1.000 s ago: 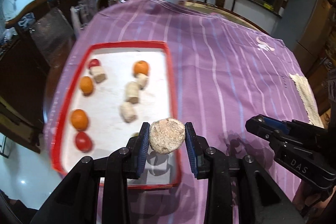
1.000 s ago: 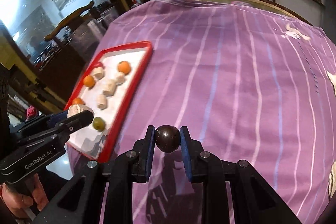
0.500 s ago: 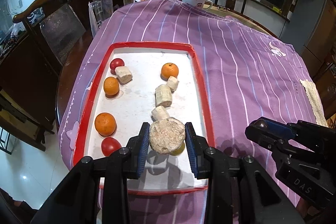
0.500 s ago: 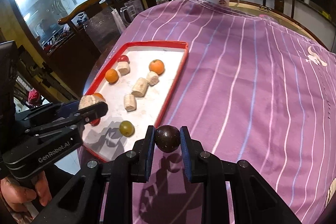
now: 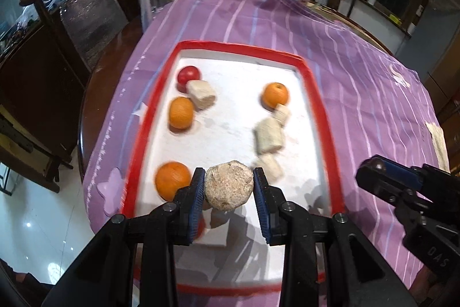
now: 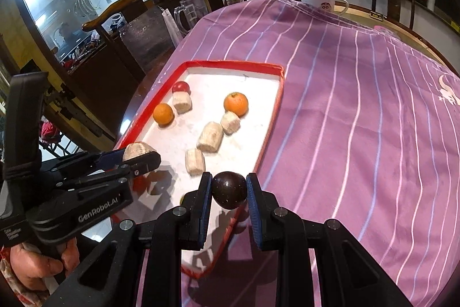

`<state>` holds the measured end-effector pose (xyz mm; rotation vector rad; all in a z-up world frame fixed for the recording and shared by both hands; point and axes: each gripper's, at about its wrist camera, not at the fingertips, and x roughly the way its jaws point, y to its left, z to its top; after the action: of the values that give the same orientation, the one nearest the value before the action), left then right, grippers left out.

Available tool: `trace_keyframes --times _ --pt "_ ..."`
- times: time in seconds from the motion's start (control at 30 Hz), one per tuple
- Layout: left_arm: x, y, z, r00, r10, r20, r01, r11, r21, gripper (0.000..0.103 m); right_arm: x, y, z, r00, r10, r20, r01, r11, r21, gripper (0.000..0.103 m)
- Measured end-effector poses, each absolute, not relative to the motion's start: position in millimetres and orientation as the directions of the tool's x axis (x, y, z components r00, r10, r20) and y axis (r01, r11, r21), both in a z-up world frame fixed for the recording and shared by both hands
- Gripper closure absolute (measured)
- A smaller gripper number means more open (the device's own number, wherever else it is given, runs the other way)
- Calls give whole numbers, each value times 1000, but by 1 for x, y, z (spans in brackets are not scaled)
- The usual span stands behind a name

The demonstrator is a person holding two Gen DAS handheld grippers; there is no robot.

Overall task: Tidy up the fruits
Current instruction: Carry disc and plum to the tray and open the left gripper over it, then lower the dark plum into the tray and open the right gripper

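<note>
Left wrist view: tray (image 5: 316, 94) already holds most fruit, left gripper (image 5: 229, 189) jaws clamp a beige chunk (image 5: 229, 188), right gripper (image 6: 229, 190) jaws clamp a dark round fruit (image 6: 229, 190), both unplaced.

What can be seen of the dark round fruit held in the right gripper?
The dark brown, nearly black round fruit has a smooth, slightly glossy skin with fine pale speckles. It is clamped between the blue pads of the right gripper, touching both and nothing else. It hangs in the air over the near right rim of the red-edged white tray, beside the purple striped tablecloth. Its underside is hidden.
</note>
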<state>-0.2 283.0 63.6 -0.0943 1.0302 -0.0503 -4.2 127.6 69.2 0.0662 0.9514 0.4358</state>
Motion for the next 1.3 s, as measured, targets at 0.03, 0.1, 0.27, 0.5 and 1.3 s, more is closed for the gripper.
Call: trace_keyframes --times 0.03,0.1,0.27,0.5,1.3 --pt "4 287 63 516 -79 -853 -7 995 -97 71 -1 131 69 502 390 -772 -334 911 242 77" --pt "12 292 61 516 -73 -854 -11 996 -92 71 7 137 68 503 389 -772 -341 910 236 77" --pt "33 299 60 515 -86 -853 -3 995 -102 71 23 153 62 498 382 -778 -355 909 219 77" --pt "63 294 46 482 -104 -870 8 993 -114 71 42 164 47 486 361 -796 -352 914 200 77" --pt "54 291 55 494 -91 -864 5 995 -102 46 45 164 30 463 342 -817 -342 920 191 69"
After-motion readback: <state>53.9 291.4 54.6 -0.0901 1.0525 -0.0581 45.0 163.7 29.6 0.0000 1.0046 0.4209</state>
